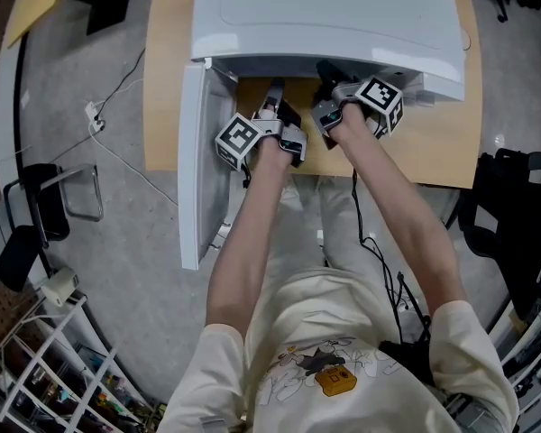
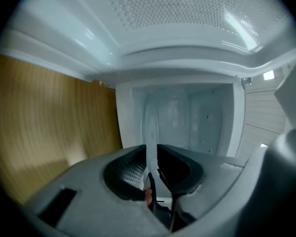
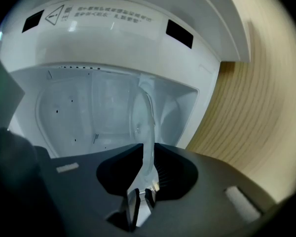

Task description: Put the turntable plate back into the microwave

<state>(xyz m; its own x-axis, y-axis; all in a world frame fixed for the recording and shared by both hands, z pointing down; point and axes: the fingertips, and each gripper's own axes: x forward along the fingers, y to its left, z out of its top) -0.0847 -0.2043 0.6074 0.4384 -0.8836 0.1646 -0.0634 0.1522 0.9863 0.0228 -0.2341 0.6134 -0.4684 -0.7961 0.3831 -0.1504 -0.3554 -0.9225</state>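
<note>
Wooden tabletop (image 1: 167, 79) carries white microwave (image 1: 325, 16), door (image 1: 198, 161) swung out to the left, clear of both arms. Left gripper (image 1: 273, 96) and right gripper (image 1: 330, 74) reach into the mouth side by side. Each has its jaws narrowly apart and closed on the rim of the glass turntable plate (image 2: 150, 127). Likely reason: two grips on the rim keep it level while it goes in.

Head view: arms and door only; the microwave's roof hides plate and cavity. Gripper views: plate edge-on, reaching into the cavity (image 3: 74, 112) toward the far wall. Seated or not, cannot tell.
</note>
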